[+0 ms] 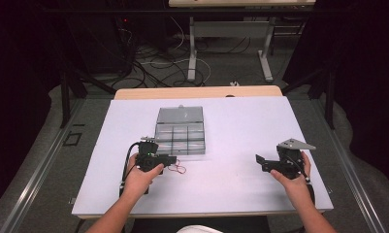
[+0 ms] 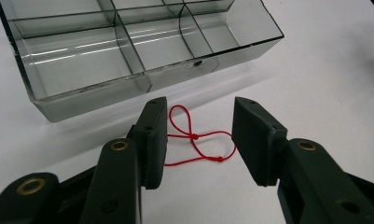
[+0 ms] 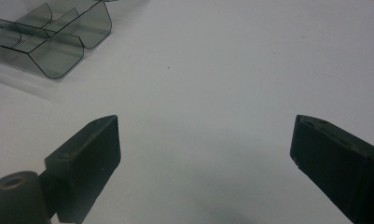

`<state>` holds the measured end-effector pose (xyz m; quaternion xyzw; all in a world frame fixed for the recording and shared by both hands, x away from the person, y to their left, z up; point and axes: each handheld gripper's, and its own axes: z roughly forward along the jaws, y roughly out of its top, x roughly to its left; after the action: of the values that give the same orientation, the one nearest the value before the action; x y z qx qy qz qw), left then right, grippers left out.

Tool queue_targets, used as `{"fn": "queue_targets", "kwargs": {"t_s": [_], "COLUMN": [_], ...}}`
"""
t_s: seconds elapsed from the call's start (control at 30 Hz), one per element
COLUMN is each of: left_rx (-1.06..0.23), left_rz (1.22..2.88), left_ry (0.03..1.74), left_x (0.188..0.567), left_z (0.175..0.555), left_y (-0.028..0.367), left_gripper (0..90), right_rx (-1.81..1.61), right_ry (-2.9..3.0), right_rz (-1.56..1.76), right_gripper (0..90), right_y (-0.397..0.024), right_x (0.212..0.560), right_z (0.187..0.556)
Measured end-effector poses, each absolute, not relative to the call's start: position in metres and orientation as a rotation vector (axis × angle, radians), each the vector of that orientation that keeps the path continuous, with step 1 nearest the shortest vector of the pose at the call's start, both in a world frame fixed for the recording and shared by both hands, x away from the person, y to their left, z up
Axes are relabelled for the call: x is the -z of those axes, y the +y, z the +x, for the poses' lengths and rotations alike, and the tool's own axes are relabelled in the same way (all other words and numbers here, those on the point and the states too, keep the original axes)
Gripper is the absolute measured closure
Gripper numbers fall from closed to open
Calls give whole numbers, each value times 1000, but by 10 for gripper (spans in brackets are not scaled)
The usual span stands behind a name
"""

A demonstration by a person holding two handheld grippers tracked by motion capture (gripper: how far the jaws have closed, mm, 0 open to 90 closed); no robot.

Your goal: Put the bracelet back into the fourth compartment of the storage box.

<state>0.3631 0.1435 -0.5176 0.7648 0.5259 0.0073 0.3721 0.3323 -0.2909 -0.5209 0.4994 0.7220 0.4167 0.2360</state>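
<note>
No label or writing can be read anywhere. The white table [image 1: 240,145] stands in a dim room, cables on the grey floor [image 1: 158,63] behind it. A clear compartment box [image 1: 180,132], lid open, sits mid-table. Just before it lies a red string [image 2: 198,140], between the parted fingers of the left gripper [image 2: 198,140]. The right gripper [image 3: 203,154], fingers wide apart, hangs over bare table.
</note>
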Motion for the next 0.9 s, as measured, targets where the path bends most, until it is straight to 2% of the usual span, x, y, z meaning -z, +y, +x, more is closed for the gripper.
{"fn": "queue_targets", "kwargs": {"t_s": [0.9], "left_rx": [-35], "left_rz": [1942], "left_ry": [1463], "left_x": [535], "left_z": [372], "left_y": [131], "left_gripper": [663], "right_rx": [-1136], "right_ry": [1988], "right_rz": [1367], "right_gripper": [79], "right_y": [-291], "right_x": [521], "right_z": [332]}}
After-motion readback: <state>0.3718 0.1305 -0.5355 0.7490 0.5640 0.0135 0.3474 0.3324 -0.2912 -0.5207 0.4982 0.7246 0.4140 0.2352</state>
